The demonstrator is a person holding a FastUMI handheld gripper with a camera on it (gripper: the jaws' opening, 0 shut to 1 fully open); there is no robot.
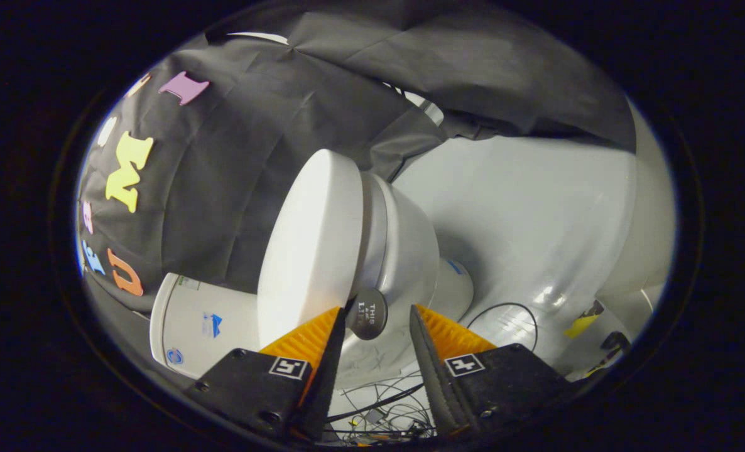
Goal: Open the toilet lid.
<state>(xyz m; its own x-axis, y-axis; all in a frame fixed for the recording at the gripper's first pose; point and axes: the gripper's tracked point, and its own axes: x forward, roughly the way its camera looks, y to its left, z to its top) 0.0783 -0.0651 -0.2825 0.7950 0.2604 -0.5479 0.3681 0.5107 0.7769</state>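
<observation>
The claw (375,326) stands open, its two fingers spread apart with nothing pressed between them, and a small round grey tab (367,312) fixed at the front edge of the toilet lid (313,242) sits in the gap, closer to the left finger (322,342) than to the right finger (432,348); whether either finger touches it cannot be told. The view is rolled, so the toilet appears turned on its side. The lid is a smooth white oval, still down on the seat (372,232), with only a thin seam showing between them along the lid's rim. Beyond the seat the white bowl (410,251) widens and runs away from the fingers. Left of the lid, the white cistern (203,323) lies close against the black cloth wall (234,176), which folds around the toilet's far side, leaving little room there. To the right, a pale glossy floor (536,213) spreads open and bare beyond the bowl, with a thin dark cable (504,307) looping across it near the right finger. Loose wires (385,408) tangle between the finger bases.
</observation>
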